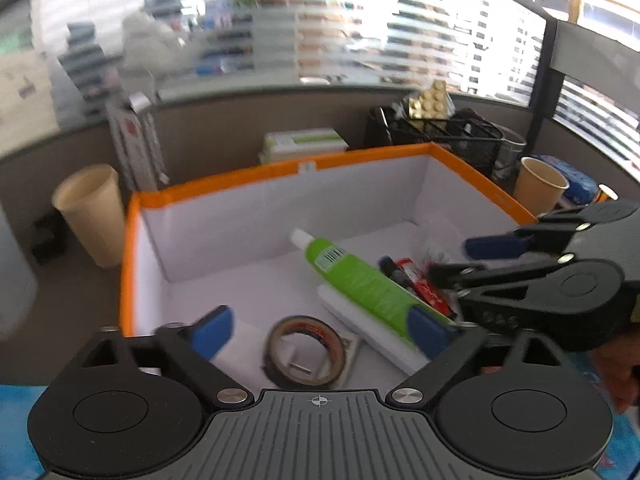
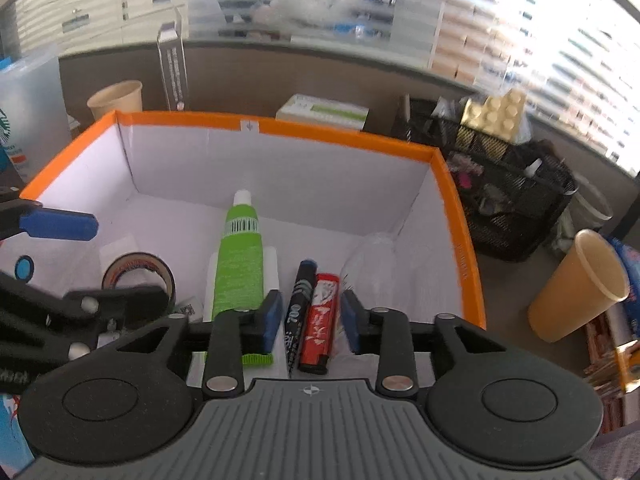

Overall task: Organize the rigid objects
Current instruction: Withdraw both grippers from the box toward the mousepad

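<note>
1. The rigid objects are gathered inside the orange-rimmed box (image 2: 452, 184): a green tube (image 2: 238, 264), a black marker (image 2: 298, 304), a red lighter-like item (image 2: 320, 320), a tape roll (image 1: 306, 350) and a white block (image 1: 360, 320) under the tube.
2. The left gripper (image 1: 320, 332) is held with its jaws wide apart; the tape roll is seen between and below them in the left wrist view, untouched by the blue pads (image 1: 212, 332).
3. The right gripper (image 2: 310, 316) is held partly open; the marker and the red item are seen in the gap between its pads (image 2: 270, 316), and no pressing contact can be made out.
4. In the right wrist view the long axes of the tube, marker and red item run roughly from 6 to 12 o'clock, nearly in line with the right gripper's fingers.
5. From the right gripper the tube lies at about 11 o'clock and the tape roll at about 9 o'clock, nearer the left gripper.
6. Open floor is left in the box towards 12 and 1 o'clock, where something clear and crumpled (image 2: 372, 264) can be faintly made out; its nature cannot be told.
7. The box wall at 3 o'clock stands close to the right gripper, so sideways room there is judged small. The two grippers are near each other.
</note>
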Motion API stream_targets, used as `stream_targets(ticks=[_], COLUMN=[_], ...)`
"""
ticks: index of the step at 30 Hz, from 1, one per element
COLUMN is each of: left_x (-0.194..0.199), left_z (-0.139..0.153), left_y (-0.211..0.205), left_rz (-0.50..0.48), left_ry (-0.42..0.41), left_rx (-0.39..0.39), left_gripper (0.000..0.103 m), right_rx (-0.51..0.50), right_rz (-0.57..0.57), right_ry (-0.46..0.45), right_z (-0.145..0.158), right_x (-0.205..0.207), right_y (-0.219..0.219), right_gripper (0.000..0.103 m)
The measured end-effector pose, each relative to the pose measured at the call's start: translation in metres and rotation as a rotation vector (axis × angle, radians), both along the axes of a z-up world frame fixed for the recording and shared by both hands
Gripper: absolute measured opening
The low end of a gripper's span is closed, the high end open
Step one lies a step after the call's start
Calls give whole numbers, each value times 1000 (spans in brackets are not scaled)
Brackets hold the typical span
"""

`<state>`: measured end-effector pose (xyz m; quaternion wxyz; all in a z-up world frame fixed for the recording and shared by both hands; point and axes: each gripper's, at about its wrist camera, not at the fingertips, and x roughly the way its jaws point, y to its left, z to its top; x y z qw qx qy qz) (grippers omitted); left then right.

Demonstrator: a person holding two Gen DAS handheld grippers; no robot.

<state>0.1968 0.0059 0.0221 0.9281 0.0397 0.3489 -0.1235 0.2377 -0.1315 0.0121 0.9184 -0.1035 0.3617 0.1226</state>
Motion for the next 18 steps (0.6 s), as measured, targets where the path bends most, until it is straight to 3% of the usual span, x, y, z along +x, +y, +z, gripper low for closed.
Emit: stream_targets(ticks=[6,11,14,18], left_x=[-25,-63,-86,-111], left_z=[26,44,44,30], left_y=[6,14,20,23], left_rz=[14,26,23,-12], left_ry=[-62,-150,-179,-180], left_rx=[-17,-15,-33,-54], left_gripper=[100,103,103,103], right_rx=[2,13,45,84], right_rz=[-29,-6,30,75], right_ry=[-102,-259,-311,-292], right_z=[31,55,57,40], right_x=[-28,-82,-118,-159], right_y=[-7,-12,-14,-17], right_gripper=[36,53,53,53])
